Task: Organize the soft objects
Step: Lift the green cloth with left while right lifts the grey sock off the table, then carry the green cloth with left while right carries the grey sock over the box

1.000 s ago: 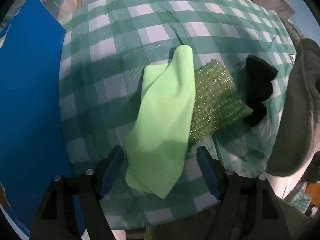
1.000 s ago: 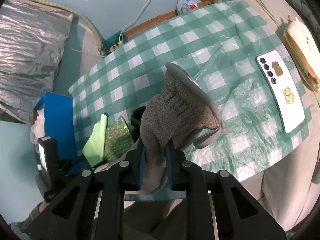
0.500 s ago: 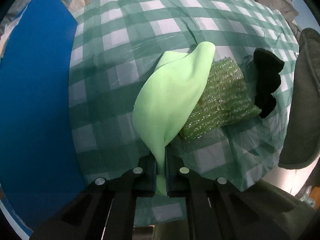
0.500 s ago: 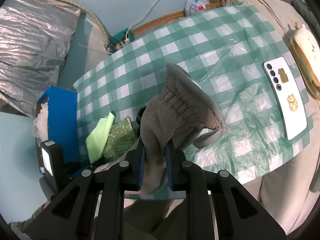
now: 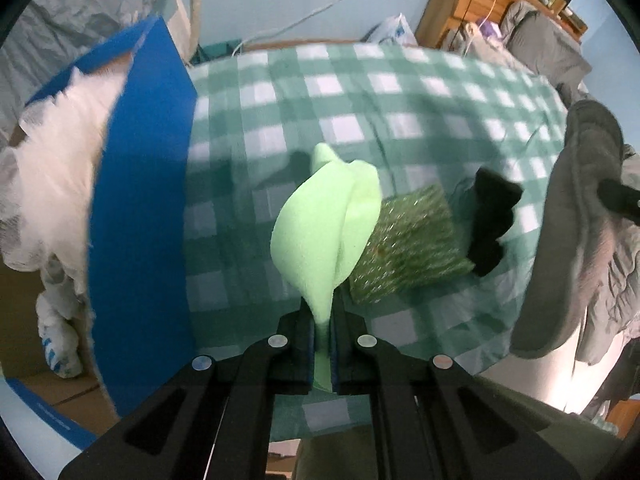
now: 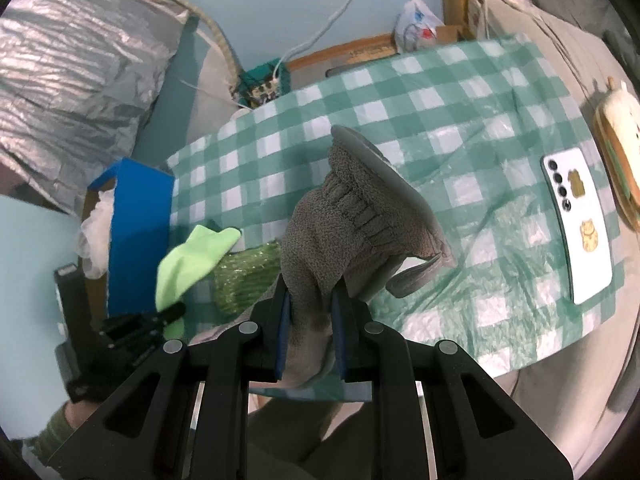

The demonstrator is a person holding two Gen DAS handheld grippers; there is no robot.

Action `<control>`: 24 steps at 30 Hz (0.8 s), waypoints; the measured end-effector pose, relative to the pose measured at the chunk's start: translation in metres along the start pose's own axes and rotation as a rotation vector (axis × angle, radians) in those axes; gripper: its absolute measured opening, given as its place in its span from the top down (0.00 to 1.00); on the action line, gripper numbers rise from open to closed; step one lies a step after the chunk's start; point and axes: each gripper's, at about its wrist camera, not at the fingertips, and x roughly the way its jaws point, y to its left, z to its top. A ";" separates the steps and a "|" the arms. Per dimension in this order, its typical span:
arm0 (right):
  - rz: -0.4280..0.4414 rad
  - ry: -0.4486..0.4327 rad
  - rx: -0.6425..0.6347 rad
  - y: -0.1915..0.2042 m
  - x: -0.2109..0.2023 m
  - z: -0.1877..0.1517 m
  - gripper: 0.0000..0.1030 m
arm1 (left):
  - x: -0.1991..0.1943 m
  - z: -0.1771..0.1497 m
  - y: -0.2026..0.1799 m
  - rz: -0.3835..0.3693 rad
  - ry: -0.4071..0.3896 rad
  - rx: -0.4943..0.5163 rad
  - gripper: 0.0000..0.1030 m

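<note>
My left gripper [image 5: 323, 330] is shut on a light green cloth [image 5: 324, 224], which hangs bunched above the green checked tablecloth [image 5: 332, 92]. The same green cloth [image 6: 192, 256] shows at the left of the right wrist view, pinched by the left gripper [image 6: 176, 312]. A glittery green scrub pad [image 5: 408, 248] lies on the table just right of the cloth, and a black soft item [image 5: 492, 220] lies beyond it. My right gripper [image 6: 310, 312] is shut on a grey fleece slipper [image 6: 352, 224], held up over the table. That slipper [image 5: 568, 240] fills the right edge of the left wrist view.
A blue box [image 5: 140, 208] stands off the table's left end with white fluffy stuffing [image 5: 52, 160] in it. A white phone [image 6: 576, 224] lies on the cloth at the right, with a plush toy [image 6: 620, 136] past it. Silver padding [image 6: 72, 64] and cables sit behind.
The left jaws closed on the green cloth's near end and lifted it off the table, toward the blue box. The right gripper rose slightly with the slipper.
</note>
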 end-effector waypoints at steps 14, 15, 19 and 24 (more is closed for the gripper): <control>0.004 -0.030 -0.112 0.031 -0.017 0.008 0.83 | -0.043 0.026 0.001 -0.020 -0.124 -0.020 0.95; 0.007 -0.031 -0.120 0.033 -0.018 0.009 0.83 | -0.046 0.026 0.001 -0.019 -0.131 -0.022 0.95; 0.018 -0.036 -0.145 0.041 -0.021 0.012 0.83 | -0.059 0.027 0.004 -0.018 -0.160 -0.043 0.95; 0.030 -0.041 -0.178 0.053 -0.023 0.015 0.83 | -0.074 0.026 0.014 -0.012 -0.194 -0.070 0.95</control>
